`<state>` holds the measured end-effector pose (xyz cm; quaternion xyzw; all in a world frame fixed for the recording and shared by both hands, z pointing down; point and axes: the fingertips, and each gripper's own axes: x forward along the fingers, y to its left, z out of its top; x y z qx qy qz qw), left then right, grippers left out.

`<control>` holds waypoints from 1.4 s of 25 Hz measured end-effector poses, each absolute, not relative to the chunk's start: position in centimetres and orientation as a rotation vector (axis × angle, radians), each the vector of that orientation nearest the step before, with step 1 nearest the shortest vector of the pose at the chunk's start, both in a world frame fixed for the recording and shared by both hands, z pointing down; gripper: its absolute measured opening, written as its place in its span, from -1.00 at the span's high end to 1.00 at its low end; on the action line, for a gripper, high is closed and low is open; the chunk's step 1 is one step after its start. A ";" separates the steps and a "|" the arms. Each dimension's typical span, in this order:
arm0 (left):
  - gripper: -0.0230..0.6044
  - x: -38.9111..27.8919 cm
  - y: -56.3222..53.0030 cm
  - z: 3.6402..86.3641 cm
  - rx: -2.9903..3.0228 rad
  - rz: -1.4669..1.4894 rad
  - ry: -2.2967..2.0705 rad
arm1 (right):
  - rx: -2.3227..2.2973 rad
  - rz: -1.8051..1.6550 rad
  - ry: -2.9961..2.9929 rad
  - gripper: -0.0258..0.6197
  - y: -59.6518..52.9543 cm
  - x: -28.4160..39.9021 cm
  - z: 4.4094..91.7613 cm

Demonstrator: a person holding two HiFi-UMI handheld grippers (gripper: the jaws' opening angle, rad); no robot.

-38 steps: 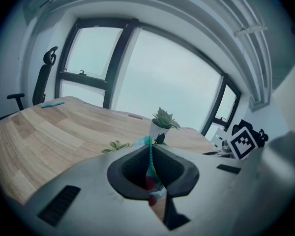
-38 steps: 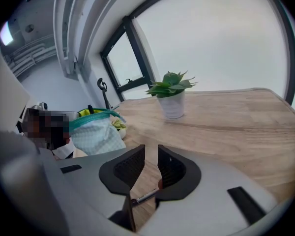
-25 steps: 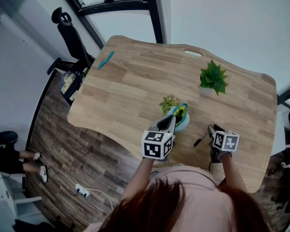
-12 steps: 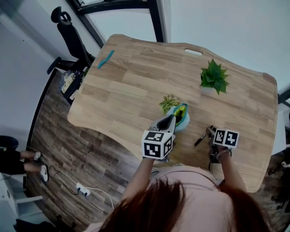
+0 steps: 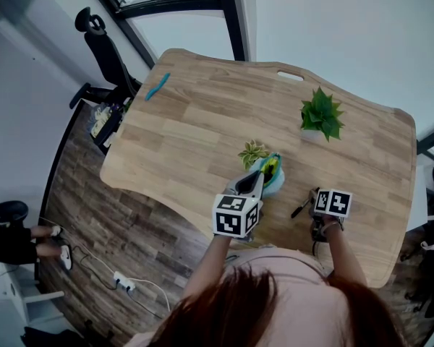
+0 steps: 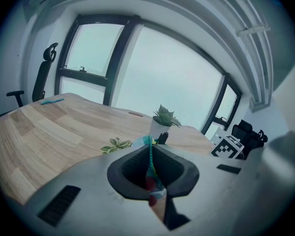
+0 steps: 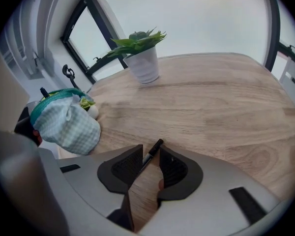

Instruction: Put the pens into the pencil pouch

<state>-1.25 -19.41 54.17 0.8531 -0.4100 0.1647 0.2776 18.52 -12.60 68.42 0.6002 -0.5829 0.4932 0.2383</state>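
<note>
Wooden table | step: pen pickup | left gripper clamped on pouch rim | right gripper jaws apart, just closing round pen, not gripping | next: probably squeeze, lift left to pouch

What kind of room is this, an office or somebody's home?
Most likely an office or workroom: a big wooden desk with a black swivel chair beside it, tall dark-framed windows, and a small potted plant on the desk.
</note>
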 end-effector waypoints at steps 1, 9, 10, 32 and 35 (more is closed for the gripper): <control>0.89 -1.2 -19.4 54.2 2.290 0.442 -1.100 | 1.642 1.335 -1.587 0.61 -12.6 18.6 68.5; 0.89 -1.2 -19.5 54.2 2.288 0.439 -1.098 | 1.677 1.345 -1.560 0.82 -12.5 19.4 68.7; 0.89 -1.2 -19.5 54.2 2.288 0.437 -1.099 | 1.680 1.359 -1.564 0.82 -12.5 19.5 68.7; 0.89 -1.5 -19.2 53.7 2.301 0.426 -1.118 | 1.747 1.415 -1.831 0.82 -15.5 18.2 63.3; 0.89 -1.5 -19.2 53.6 2.305 0.421 -1.127 | 1.750 1.404 -1.891 0.82 -16.2 17.8 62.1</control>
